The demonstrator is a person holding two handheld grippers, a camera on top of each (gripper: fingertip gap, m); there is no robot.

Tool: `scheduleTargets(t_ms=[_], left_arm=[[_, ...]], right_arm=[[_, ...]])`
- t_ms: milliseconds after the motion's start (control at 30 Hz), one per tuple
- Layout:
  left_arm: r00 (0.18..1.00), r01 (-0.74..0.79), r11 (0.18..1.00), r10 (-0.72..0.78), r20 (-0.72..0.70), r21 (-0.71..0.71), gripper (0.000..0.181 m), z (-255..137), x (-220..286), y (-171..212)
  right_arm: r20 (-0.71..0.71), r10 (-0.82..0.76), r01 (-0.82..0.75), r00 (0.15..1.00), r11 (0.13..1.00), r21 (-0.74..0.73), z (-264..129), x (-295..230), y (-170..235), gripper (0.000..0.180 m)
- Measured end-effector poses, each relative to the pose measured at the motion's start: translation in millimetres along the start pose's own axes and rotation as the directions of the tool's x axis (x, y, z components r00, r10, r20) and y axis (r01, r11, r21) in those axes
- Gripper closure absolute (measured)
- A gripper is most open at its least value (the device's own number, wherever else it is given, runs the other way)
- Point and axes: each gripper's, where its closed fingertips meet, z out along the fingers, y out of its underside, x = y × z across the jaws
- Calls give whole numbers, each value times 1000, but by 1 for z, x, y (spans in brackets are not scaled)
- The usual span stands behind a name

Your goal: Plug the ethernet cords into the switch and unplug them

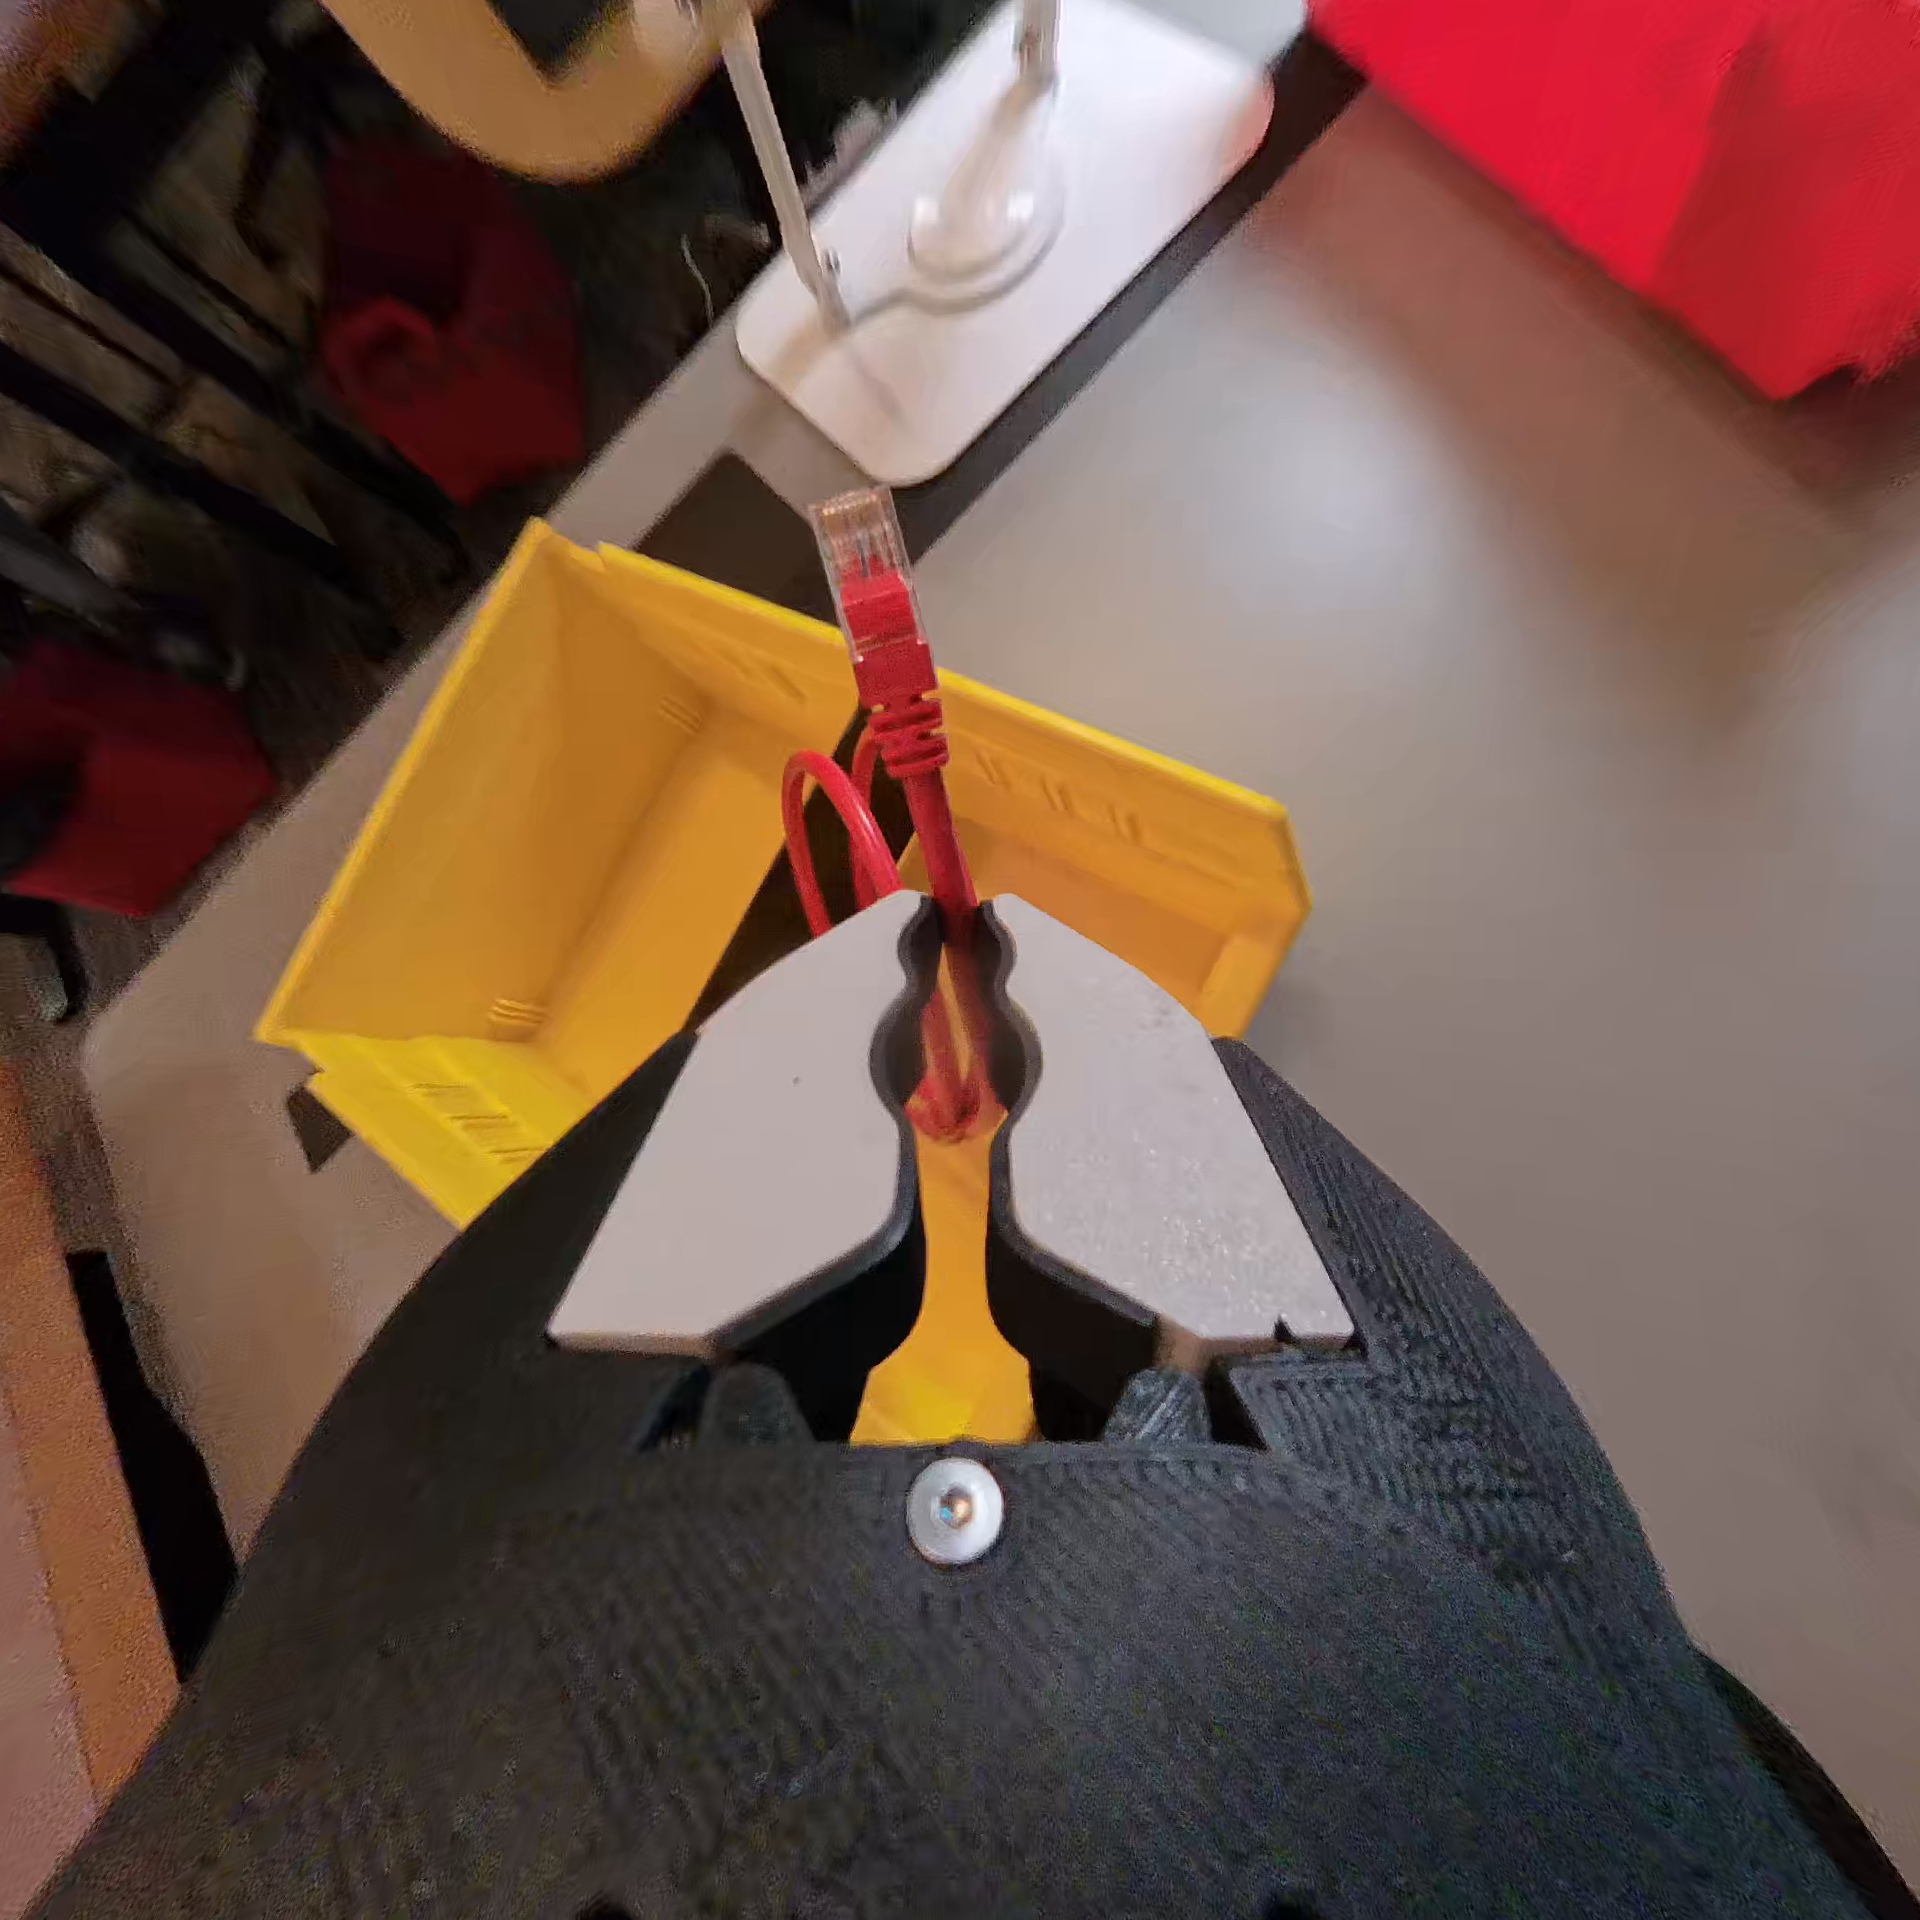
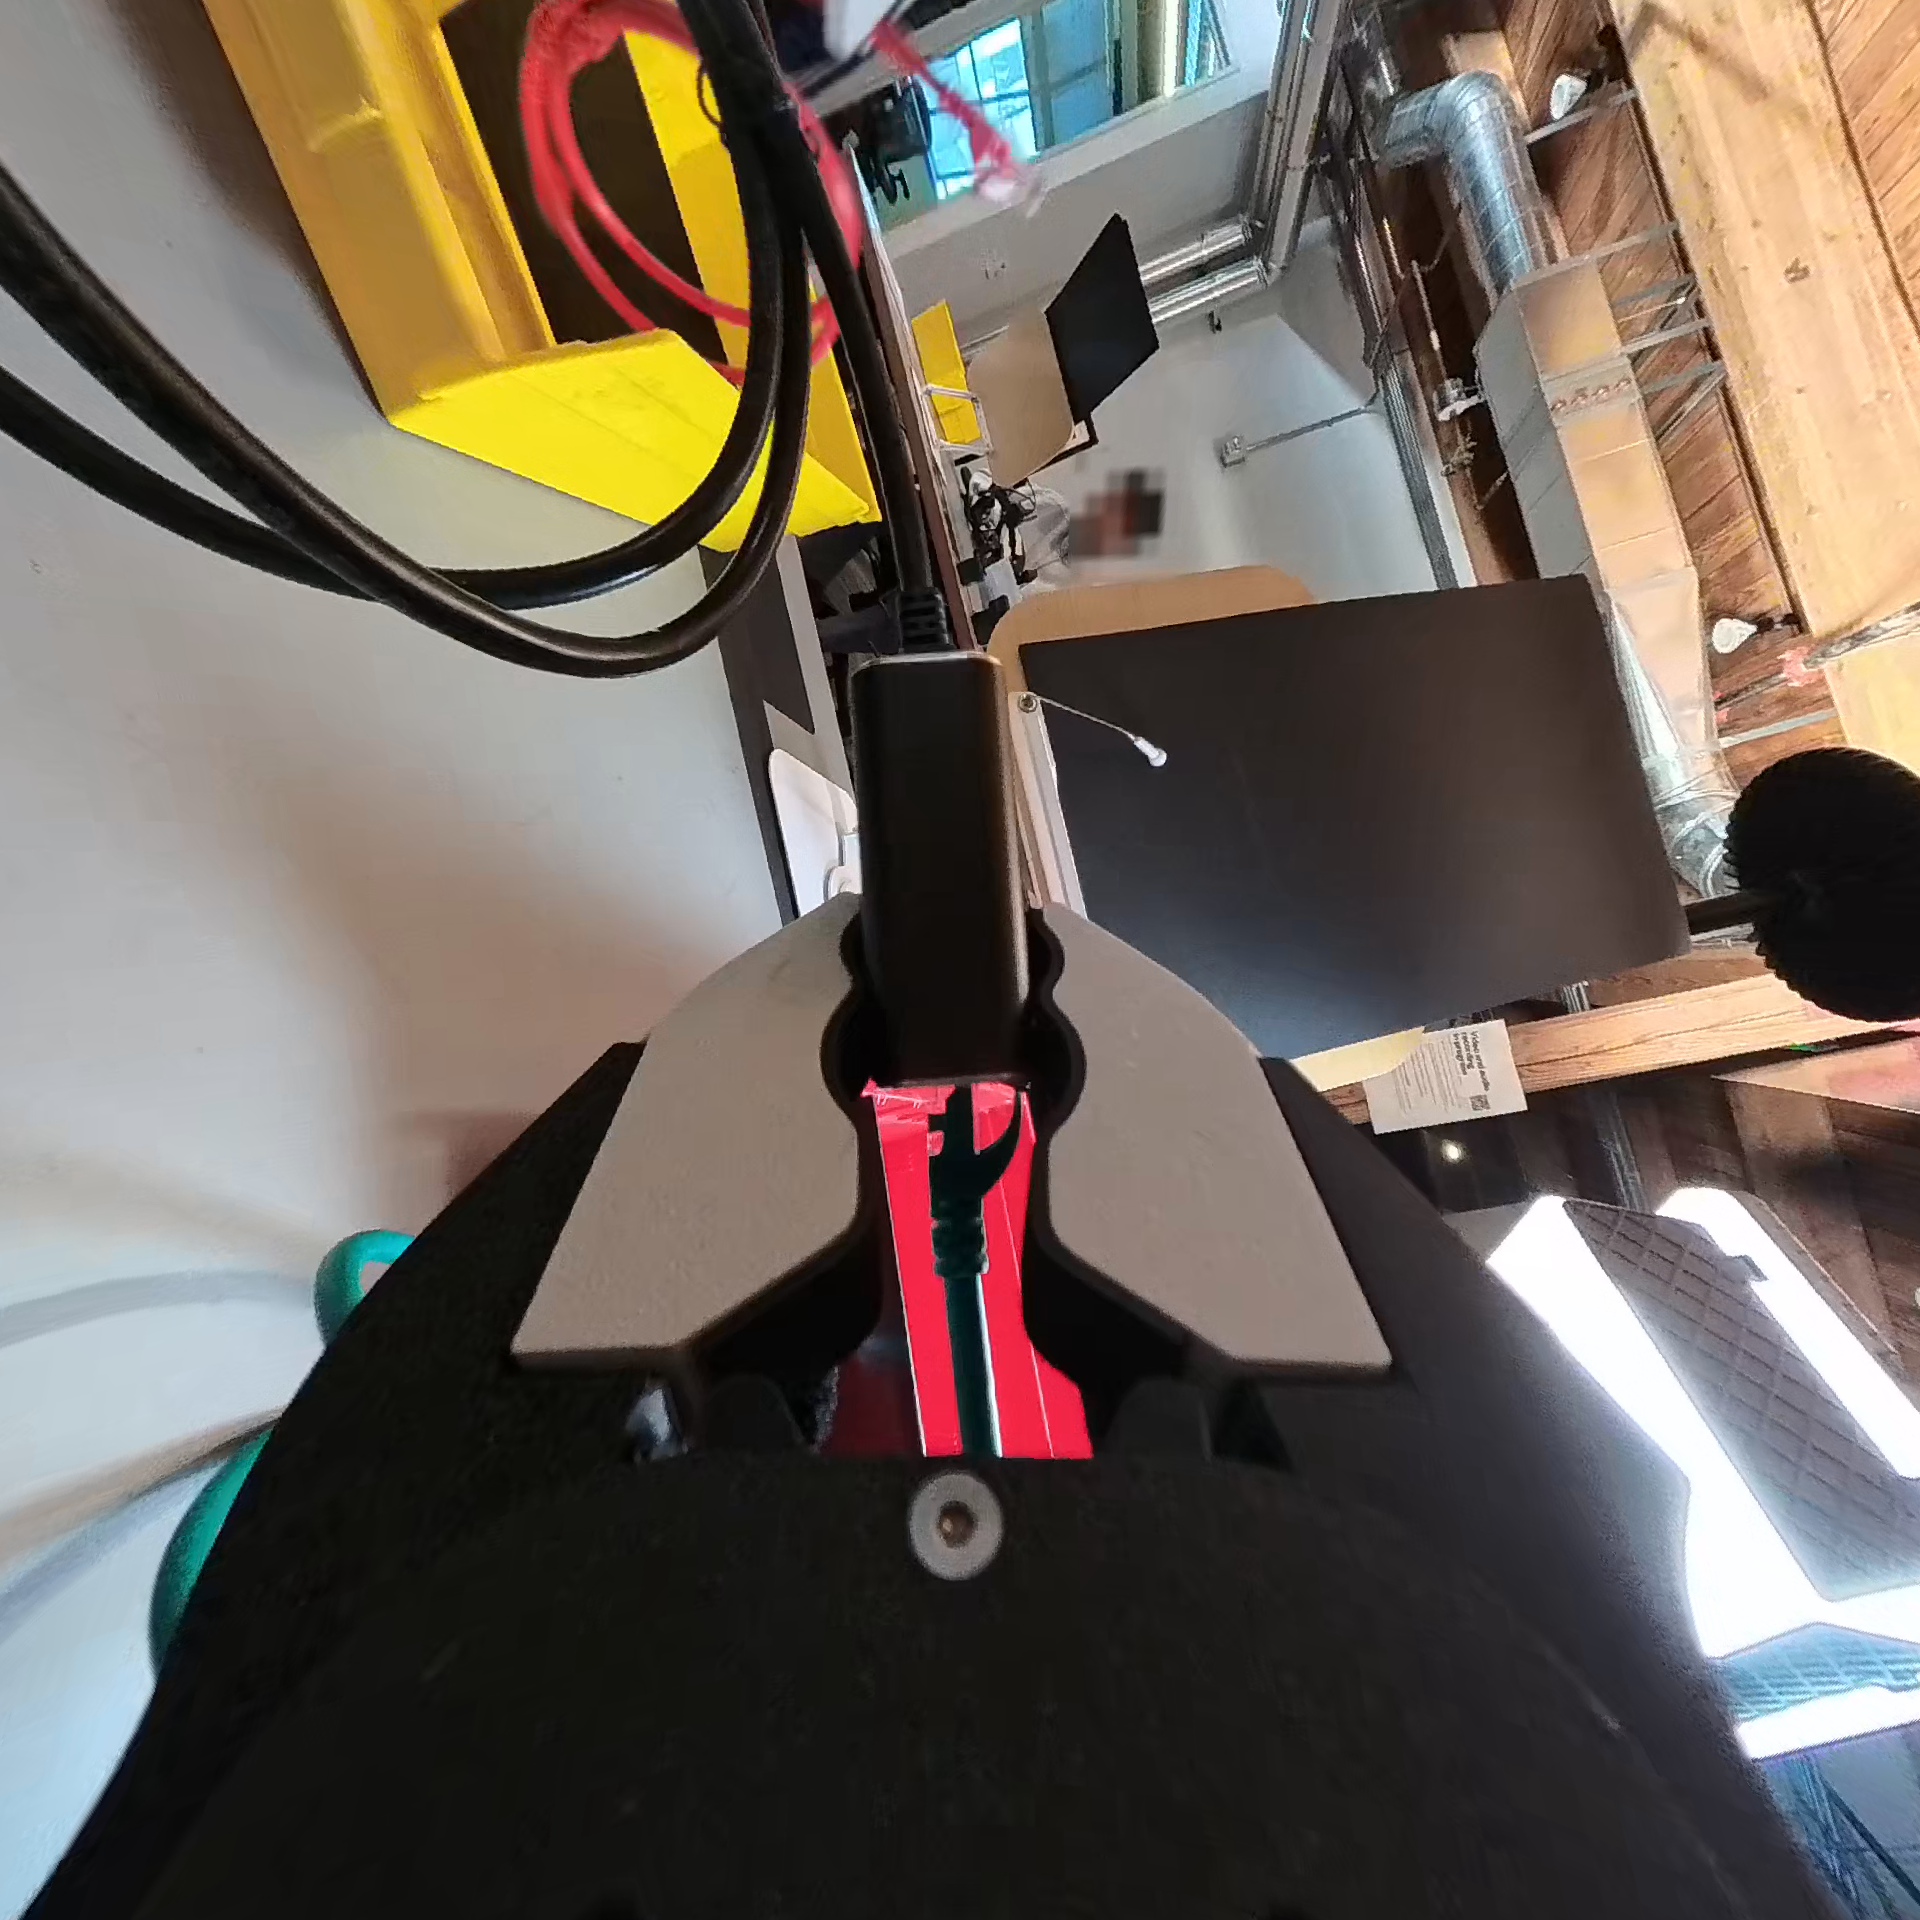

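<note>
- Ethernet cord (image 1: 940, 831), red: your left gripper (image 1: 958, 914) is clamped on it at frame centre, clear plug pointing up, slack looping into the yellow bin (image 1: 499, 831) behind.
- Switch (image 2: 940, 862), black: your right gripper (image 2: 940, 935) grips it mid-frame, black cables (image 2: 416, 551) trailing to upper left.

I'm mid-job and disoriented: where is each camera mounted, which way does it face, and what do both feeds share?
Left wrist view: sits on the left hand-held gripper, looking forward and down at the grey table and yellow bin; its grey fingers pinch the red ethernet cord.
Right wrist view: sits on the right hand-held gripper, rolled sideways, facing across the room; its fingers clamp a black box-shaped device.
Shared: yellow bin, red ethernet cord, grey table.
</note>
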Motion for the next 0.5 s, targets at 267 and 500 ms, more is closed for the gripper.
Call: scheduleTargets(t_ms=[267,500], left_arm=[[990,-134,949,142,-7,284,175,-111,35,-35],[613,226,828,289,-736,513,175,-192,117,-31]], right_arm=[[-28,18,-18,999,1000,-14,-5,12,4,153],[-95,163,-165,982,986,-16,-15,42,23,153]])
